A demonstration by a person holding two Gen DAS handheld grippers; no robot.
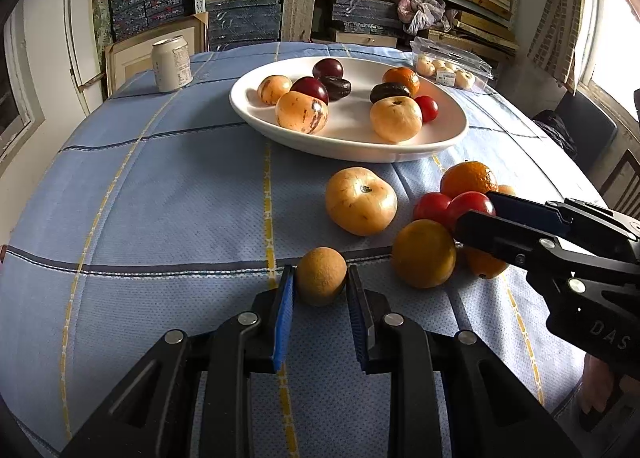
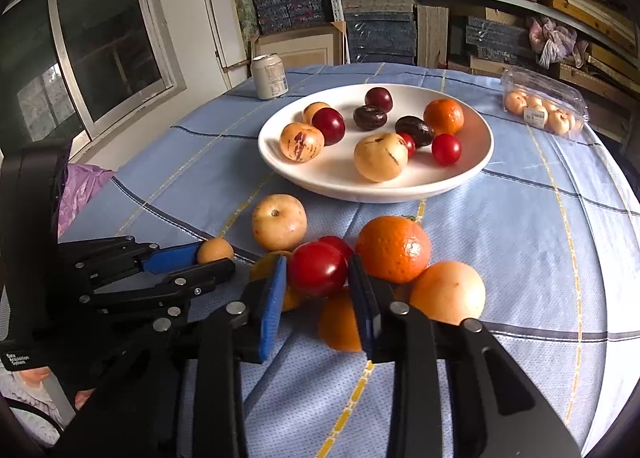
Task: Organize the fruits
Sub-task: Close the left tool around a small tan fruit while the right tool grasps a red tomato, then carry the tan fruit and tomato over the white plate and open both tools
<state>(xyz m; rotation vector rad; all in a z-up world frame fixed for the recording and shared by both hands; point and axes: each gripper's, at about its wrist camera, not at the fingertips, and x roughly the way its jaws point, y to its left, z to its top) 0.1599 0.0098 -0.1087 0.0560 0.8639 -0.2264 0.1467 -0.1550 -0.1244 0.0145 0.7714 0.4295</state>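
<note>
Lower centre of frame: left gripper (image 1: 320,290), blue-padded fingers either side of a small round tan-brown fruit (image 1: 321,276) on the blue checked tablecloth (image 1: 160,197). Right edge: right gripper (image 1: 476,213) at a glossy red round fruit (image 1: 468,203). Upper centre: white oval plate (image 1: 344,145) holding fruit.

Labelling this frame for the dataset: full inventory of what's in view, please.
plate: 1, white, table centre, holds mixed fruit
plums: 2 dark red, on plate
red tomato: 1, between right gripper's fingers
brown fruit: 1, small, tan, between left gripper's fingers
oranges: several, loose pile near the tomato
pale round fruit: 1, on cloth before plate
can: 1, white, far left
clear box: 1, pale fruit inside, far right
tablecloth: blue, checked
left gripper: black, blue pads
right gripper: black, blue pads
</note>
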